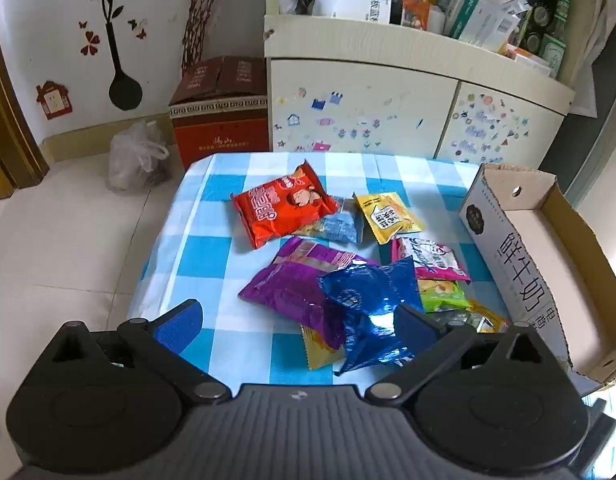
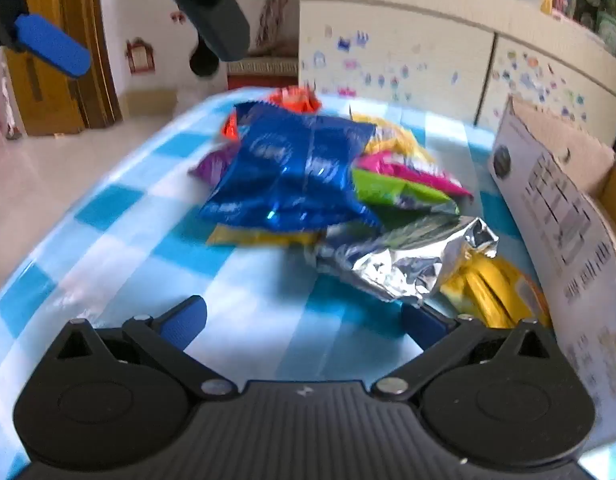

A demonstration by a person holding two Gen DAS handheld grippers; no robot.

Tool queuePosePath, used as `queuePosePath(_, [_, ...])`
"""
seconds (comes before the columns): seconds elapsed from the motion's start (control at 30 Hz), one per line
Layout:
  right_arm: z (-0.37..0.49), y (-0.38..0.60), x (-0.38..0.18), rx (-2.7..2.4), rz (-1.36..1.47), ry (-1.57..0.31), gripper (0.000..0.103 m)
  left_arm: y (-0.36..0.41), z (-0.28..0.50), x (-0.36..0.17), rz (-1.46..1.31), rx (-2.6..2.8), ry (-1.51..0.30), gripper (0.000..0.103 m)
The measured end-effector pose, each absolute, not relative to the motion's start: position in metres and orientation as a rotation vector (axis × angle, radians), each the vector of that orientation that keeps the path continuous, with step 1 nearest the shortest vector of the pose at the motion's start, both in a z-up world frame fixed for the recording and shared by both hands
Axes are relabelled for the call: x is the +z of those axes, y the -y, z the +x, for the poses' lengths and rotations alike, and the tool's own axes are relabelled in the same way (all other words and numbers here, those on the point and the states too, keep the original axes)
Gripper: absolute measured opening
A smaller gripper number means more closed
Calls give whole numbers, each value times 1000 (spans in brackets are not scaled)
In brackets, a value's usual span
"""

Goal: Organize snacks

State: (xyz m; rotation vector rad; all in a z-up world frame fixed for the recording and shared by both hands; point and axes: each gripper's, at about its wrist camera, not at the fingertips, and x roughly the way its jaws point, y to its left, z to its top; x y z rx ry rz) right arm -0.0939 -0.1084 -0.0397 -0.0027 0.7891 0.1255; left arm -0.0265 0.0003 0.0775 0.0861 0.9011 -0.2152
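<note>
Both claws gape wide, holding nothing. Snacks lie heaped mid-tabletop (image 1: 212, 216); the cardboard box (image 1: 547, 248) waits at 3 o'clock. Left claw (image 1: 304, 316) should pinch the blue packet (image 1: 371, 300) by 1 edge.

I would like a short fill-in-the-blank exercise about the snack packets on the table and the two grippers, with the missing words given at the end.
1. The shiny blue packet lies partly on top of the ____ packet.
2. The cardboard box at the table's right edge is ____ inside.
3. The left gripper and right gripper both have their jaws ____.
4. The tablecloth has a blue and white ____ pattern.

Missing words: purple; empty; open; checked
</note>
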Motion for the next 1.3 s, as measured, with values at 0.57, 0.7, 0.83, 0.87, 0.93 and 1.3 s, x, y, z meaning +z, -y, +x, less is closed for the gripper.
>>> queuePosePath(0.57, [-101, 128, 23, 143, 27, -875, 102, -15, -16, 78, 103, -122, -908, 103])
queuePosePath(0.7, [-85, 148, 38, 119, 53, -855, 102, -15, -14, 76, 103, -107, -915, 103])
queuePosePath(0.83, [-69, 172, 38, 81, 145, -865, 102, -14, -12, 70, 108, -96, -933, 103])
queuePosePath(0.87, [-66, 174, 37, 73, 153, -868, 102, -14, -12, 69, 109, -93, -937, 103])
queuePosePath(0.93, [-60, 178, 35, 52, 149, -874, 102, -14, -11, 66, 111, -84, -943, 103])
queuePosePath(1.3, [-41, 202, 15, -57, 306, -932, 102, -12, -6, 51, 103, -72, -994, 103])
